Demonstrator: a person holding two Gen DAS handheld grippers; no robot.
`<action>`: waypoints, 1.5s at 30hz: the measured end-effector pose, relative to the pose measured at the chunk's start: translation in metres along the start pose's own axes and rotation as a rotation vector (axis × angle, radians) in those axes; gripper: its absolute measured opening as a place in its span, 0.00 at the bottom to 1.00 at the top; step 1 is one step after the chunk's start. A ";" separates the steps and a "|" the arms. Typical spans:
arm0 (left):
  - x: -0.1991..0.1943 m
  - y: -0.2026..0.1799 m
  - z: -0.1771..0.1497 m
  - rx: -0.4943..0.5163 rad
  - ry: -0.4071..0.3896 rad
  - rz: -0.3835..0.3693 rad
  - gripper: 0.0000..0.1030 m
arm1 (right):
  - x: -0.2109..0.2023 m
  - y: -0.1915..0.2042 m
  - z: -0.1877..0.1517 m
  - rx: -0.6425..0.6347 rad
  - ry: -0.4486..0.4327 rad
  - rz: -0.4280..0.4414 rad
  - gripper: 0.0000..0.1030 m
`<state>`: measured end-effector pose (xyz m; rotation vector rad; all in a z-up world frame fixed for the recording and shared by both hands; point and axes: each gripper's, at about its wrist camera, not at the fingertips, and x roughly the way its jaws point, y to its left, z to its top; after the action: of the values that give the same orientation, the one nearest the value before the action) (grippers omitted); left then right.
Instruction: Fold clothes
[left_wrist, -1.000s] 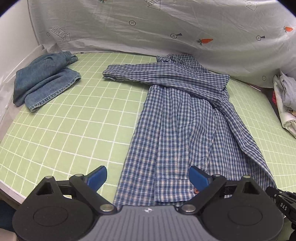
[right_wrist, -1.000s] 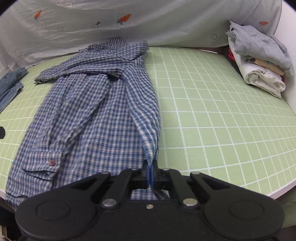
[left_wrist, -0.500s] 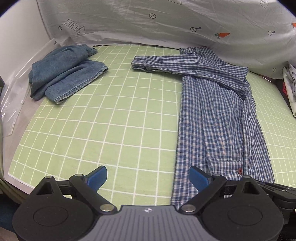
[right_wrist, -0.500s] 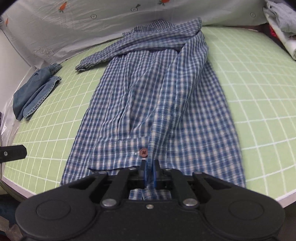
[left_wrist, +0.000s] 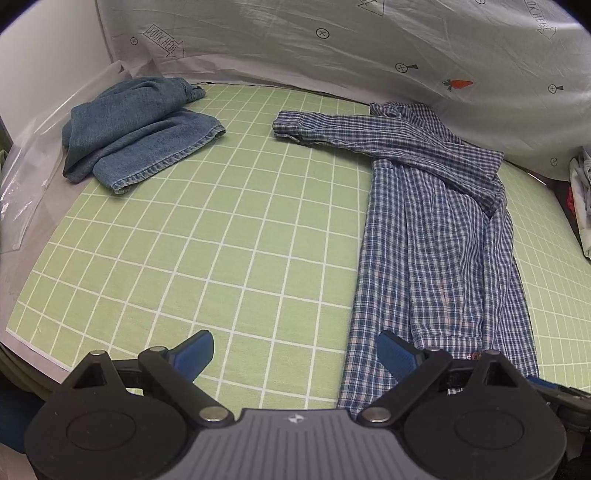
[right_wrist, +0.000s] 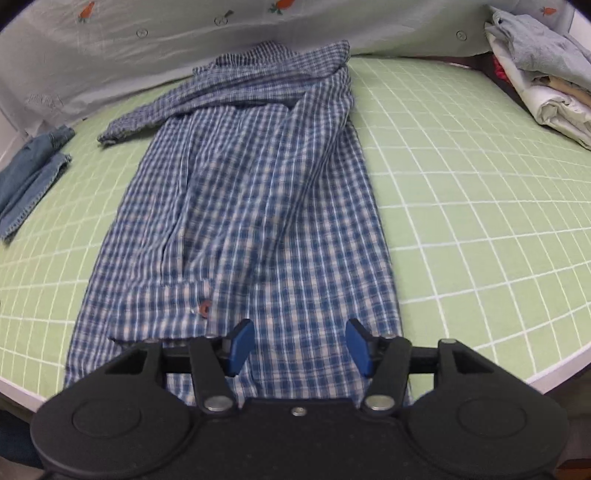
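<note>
A blue plaid shirt (left_wrist: 436, 236) (right_wrist: 251, 206) lies lengthwise on the green grid mat (left_wrist: 221, 236), its sides folded inward into a long strip. One sleeve stretches out to the left near the collar. A cuff with a red button (right_wrist: 203, 308) rests on the near hem. My left gripper (left_wrist: 295, 356) is open above the mat, its right finger at the shirt's near left corner. Over the shirt's near hem my right gripper (right_wrist: 297, 345) stands open, holding nothing.
Folded blue jeans (left_wrist: 136, 129) (right_wrist: 26, 181) lie at the far left of the mat. A pile of folded light clothes (right_wrist: 543, 70) sits at the far right. A printed white sheet (left_wrist: 332, 48) hangs behind. The mat's near edge (right_wrist: 517, 365) is close.
My right gripper brought the right sleeve over onto the shirt body, then opened and let it go. The left gripper shifted left, staying open.
</note>
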<state>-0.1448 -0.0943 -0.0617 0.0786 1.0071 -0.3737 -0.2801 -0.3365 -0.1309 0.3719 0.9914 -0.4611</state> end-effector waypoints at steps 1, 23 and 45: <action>0.000 -0.002 0.001 -0.002 -0.001 0.000 0.92 | 0.003 0.001 -0.003 -0.013 0.013 -0.001 0.53; 0.048 -0.054 0.089 -0.156 -0.065 0.126 0.96 | 0.018 -0.039 0.145 -0.200 -0.248 0.030 1.00; 0.240 -0.004 0.268 -0.186 0.013 0.157 0.93 | 0.173 -0.019 0.304 0.000 -0.092 0.141 0.53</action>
<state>0.1850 -0.2258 -0.1183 -0.0075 1.0371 -0.1357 0.0054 -0.5389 -0.1302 0.4138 0.8702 -0.3475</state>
